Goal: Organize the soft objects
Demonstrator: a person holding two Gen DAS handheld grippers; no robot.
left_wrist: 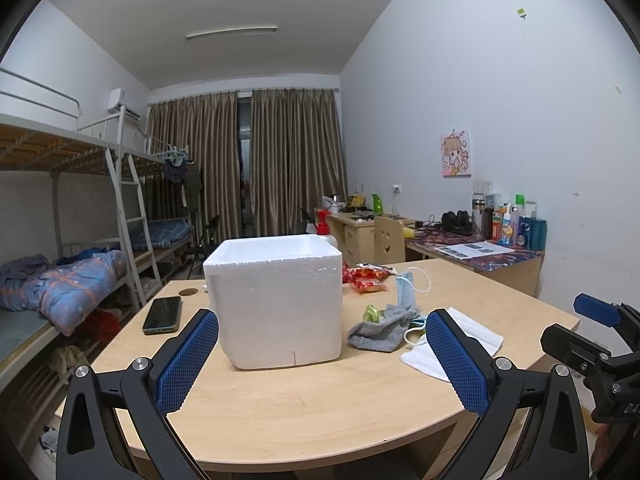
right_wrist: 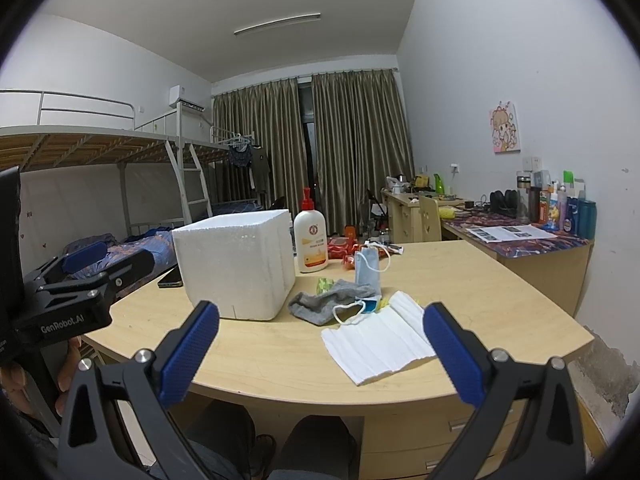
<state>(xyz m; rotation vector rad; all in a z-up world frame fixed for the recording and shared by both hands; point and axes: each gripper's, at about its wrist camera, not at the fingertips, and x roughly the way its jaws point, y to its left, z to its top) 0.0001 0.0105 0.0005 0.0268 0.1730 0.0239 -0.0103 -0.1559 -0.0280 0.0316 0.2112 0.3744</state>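
So far nothing looks sorted: the sock [right_wrist: 328, 304], the masks [right_wrist: 378, 338] and the cloth lie on the table [right_wrist: 500, 292] beside the foam box [right_wrist: 236, 260]. Both hand-held grippers, left [left_wrist: 322, 360] and right [right_wrist: 320, 350], hover apart and empty.

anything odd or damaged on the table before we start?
Minor only. The foam box has a short slit in its lower front edge. The blue face mask stands upright against the loose pile, and the grey sock lies crumpled, touching the white cloth. Nothing spilled. Both grippers open, empty.
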